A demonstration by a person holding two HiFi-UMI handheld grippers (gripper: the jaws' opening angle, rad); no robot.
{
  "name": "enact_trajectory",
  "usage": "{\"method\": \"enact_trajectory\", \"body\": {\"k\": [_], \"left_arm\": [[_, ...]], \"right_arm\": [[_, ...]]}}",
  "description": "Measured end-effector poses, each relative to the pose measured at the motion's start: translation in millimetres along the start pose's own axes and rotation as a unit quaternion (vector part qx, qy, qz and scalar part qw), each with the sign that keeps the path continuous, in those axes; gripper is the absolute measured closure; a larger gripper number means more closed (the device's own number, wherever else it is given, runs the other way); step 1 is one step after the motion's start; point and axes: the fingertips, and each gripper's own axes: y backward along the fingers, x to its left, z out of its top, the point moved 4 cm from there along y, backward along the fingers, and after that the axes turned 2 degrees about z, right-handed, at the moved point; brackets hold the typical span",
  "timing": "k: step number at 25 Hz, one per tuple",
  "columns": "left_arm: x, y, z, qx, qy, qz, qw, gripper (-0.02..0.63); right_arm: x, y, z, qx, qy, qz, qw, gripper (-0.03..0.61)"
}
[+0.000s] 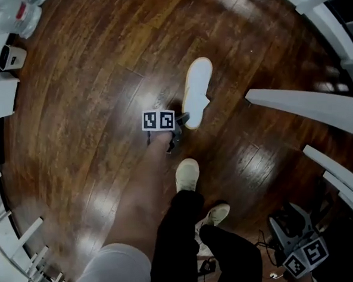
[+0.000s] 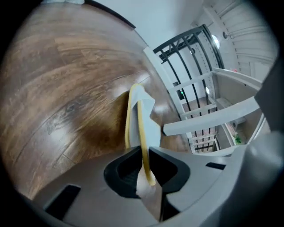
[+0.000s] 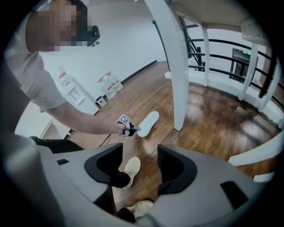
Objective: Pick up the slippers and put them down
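Currently we hold one slipper (image 1: 198, 85) by its rim, left gripper (image 1: 183, 117) clenched, low over the floor (image 1: 73, 114); right gripper (image 3: 133, 170) spread, empty. Risk: thin edge grip, slipper may twist out.

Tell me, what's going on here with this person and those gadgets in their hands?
A person is bending over with a hand-held two-jaw gripper in each hand. The left gripper is clamped on the edge of a white slipper, which it holds low at the wooden floor. Whether the slipper touches the boards, I can't tell. The right gripper is open and empty, off to the person's side. Only this one slipper is in view.
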Motion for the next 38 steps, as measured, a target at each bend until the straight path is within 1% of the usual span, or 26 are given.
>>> {"method": "enact_trajectory", "body": {"k": [2,3,5,6,9,11,13,16,17,19,22,25,26,27,28,30,31,33,35,38], "left_arm": [[32.7,-18.7,-5.5,-0.006,0.004,0.024,0.9997,0.569],[44.5,-24.2,-7.9,-0.007,-0.003,0.04,0.9992,0.546],[57.7,-28.0,-13.1,-0.005,-0.022,0.068,0.9975,0.392],[59.3,-25.8,-15.6,-0.003,-0.031,0.078,0.9965,0.373],[44.9,-0.6,-18.3,0.003,-0.062,0.106,0.9924,0.368],[19.3,29.7,-15.3,-0.001,-0.082,0.117,0.9897,0.368],[-16.7,68.5,-14.2,-0.002,-0.109,0.129,0.9857,0.368],[-86.3,138.0,-16.5,0.007,-0.162,0.141,0.9766,0.368],[-114.3,162.2,-15.0,0.006,-0.18,0.14,0.9737,0.368],[-177.6,211.1,-13.3,-0.004,-0.207,0.124,0.9706,0.368],[-281.4,294.0,-22.1,-0.032,-0.226,0.097,0.9688,0.368],[-396.5,386.5,-48.1,-0.055,-0.246,0.086,0.9639,0.368],[-437.4,413.3,-59.9,-0.061,-0.256,0.078,0.9617,0.368],[-477.7,435.8,-69.9,-0.065,-0.272,0.07,0.9576,0.368],[-517.0,454.0,-76.6,-0.069,-0.295,0.06,0.9511,0.368],[-590.7,485.0,-89.8,-0.075,-0.344,0.044,0.9351,0.368],[-623.0,502.3,-103.1,-0.072,-0.362,0.038,0.9285,0.368],[-674.8,539.4,-141.1,-0.065,-0.387,0.03,0.9193,0.368],[-717.1,564.3,-172.5,-0.073,-0.407,0.018,0.9105,0.368],[-772.5,577.9,-199.2,-0.092,-0.438,-0.001,0.8943,0.368]], "right_arm": [[-15.7,-20.8,-17.4,0.003,-0.004,-0.003,1.0,0.325],[-21.9,-30.4,-23.4,0.006,-0.006,-0.003,1.0,0.324],[-29.7,-46.0,-29.5,0.011,-0.005,0.001,1.0,0.324],[-31.2,-51.3,-29.0,0.012,-0.004,0.004,1.0,0.324],[-26.3,-55.0,-12.6,0.004,-0.002,0.014,1.0,0.325],[-15.4,-46.5,5.8,-0.005,0.002,0.021,1.0,0.324],[2.4,-28.4,26.0,-0.013,0.009,0.03,0.999,0.325],[35.2,9.0,59.5,-0.02,0.016,0.045,0.999,0.324],[45.6,23.0,72.4,-0.023,0.016,0.049,0.998,0.325],[66.5,57.1,98.7,-0.031,0.01,0.057,0.998,0.325],[98.8,127.7,130.9,-0.057,0.017,0.061,0.996,0.325],[134.4,225.9,143.8,-0.081,0.035,0.056,0.995,0.325],[144.8,262.1,142.5,-0.088,0.04,0.052,0.994,0.325],[152.9,296.9,139.7,-0.098,0.046,0.045,0.993,0.325],[158.5,329.2,136.4,-0.11,0.05,0.036,0.992,0.325],[168.9,388.9,126.5,-0.137,0.052,0.022,0.989,0.325],[177.9,417.7,116.4,-0.144,0.049,0.02,0.988,0.325],[200.7,471.6,85.3,-0.151,0.041,0.018,0.987,0.325],[212.9,519.6,56.0,-0.17,0.039,0.005,0.985,0.325],[215.6,584.2,31.6,-0.221,0.035,-0.03,0.974,0.325]]}}
